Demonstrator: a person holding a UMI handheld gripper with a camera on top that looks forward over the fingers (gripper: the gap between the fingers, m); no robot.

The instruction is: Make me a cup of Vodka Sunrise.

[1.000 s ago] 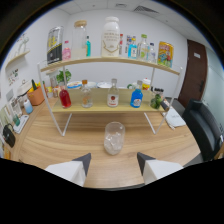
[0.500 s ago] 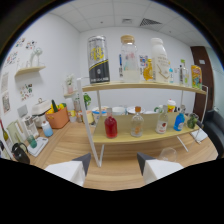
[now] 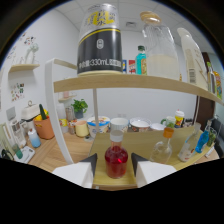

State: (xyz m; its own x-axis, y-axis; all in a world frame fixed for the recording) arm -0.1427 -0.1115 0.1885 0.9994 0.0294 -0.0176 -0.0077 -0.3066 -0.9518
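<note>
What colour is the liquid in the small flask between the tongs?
Red, under a clear neck: the flask stands between the open tongs, seen in the gripper view.

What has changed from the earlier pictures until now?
The gripper moved left and forward, close to the shelf. The red bottle now stands between its open fingers, not gripped. The empty glass is no longer in view. The items on the shelf kept their places.
</note>
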